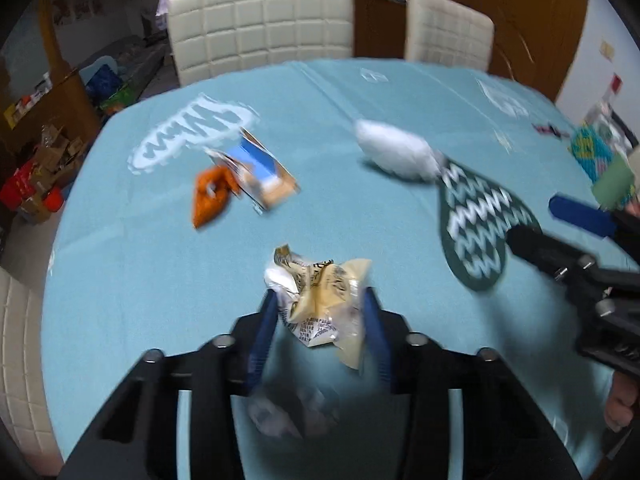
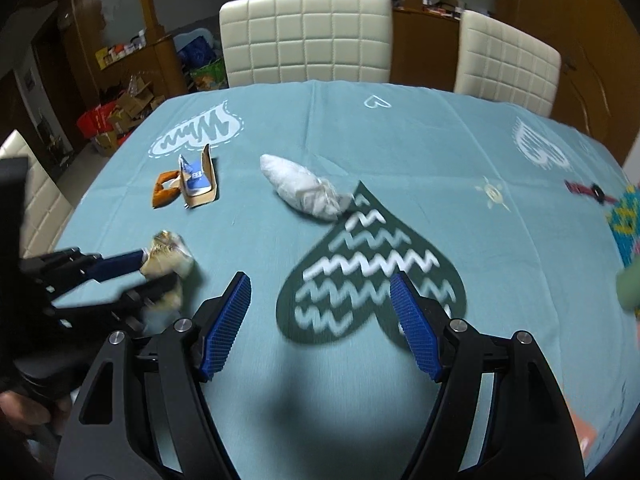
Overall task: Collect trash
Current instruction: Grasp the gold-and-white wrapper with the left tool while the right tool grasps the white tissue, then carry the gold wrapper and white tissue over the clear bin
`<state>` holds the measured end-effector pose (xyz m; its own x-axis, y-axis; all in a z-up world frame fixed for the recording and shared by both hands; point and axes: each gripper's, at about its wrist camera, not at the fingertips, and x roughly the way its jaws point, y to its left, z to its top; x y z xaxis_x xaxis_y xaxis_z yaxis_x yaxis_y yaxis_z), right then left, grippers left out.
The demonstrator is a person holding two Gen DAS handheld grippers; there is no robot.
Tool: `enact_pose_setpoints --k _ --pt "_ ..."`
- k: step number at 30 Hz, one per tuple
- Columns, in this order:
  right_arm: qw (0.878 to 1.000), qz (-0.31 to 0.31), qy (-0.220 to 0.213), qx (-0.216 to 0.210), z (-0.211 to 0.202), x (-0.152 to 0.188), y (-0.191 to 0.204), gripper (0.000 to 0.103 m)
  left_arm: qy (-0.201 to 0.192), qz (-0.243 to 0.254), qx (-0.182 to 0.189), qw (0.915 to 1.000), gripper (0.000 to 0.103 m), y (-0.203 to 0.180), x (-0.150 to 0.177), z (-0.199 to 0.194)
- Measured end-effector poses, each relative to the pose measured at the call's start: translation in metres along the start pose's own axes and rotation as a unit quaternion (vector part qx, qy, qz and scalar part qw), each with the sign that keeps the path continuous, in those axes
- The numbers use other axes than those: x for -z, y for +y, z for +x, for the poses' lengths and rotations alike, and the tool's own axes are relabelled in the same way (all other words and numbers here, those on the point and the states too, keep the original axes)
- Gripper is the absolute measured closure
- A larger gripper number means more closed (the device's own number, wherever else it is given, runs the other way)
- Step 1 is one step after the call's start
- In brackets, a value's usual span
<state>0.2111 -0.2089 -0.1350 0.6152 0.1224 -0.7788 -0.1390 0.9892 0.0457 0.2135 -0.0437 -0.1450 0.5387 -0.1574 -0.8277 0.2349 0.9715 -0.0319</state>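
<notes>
My left gripper is shut on a crumpled beige and white wrapper and holds it just above the blue tablecloth; the wrapper also shows in the right wrist view. My right gripper is open and empty above the dark green heart print. Further back lie a crumpled white tissue, a torn blue and brown carton and an orange wrapper. In the left wrist view they show as the tissue, carton and orange wrapper.
Two cream padded chairs stand at the table's far edge. A red and black small object and a colourful bag lie at the right edge. Boxes and clutter sit on the floor to the left.
</notes>
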Motion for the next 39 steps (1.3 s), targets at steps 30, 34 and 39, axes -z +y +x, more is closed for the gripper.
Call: enact_pose_setpoints --k 30,34,39 --pt "0.992 -0.094 -0.018 -0.077 0.010 -0.027 0.059 0.079 -0.062 -0.073 -0.052 0.9940 0.079 0.050 -0.005 -0.039" --pt "0.991 -0.093 -0.019 -0.089 -0.012 -0.019 0.066 0.079 -0.074 -0.069 -0.058 0.9932 0.079 0.045 0.006 -0.064" --pt "0.989 -0.104 -0.025 -0.100 -0.038 -0.006 0.080 0.078 -0.084 -0.073 -0.066 0.9916 0.079 0.045 0.023 -0.089"
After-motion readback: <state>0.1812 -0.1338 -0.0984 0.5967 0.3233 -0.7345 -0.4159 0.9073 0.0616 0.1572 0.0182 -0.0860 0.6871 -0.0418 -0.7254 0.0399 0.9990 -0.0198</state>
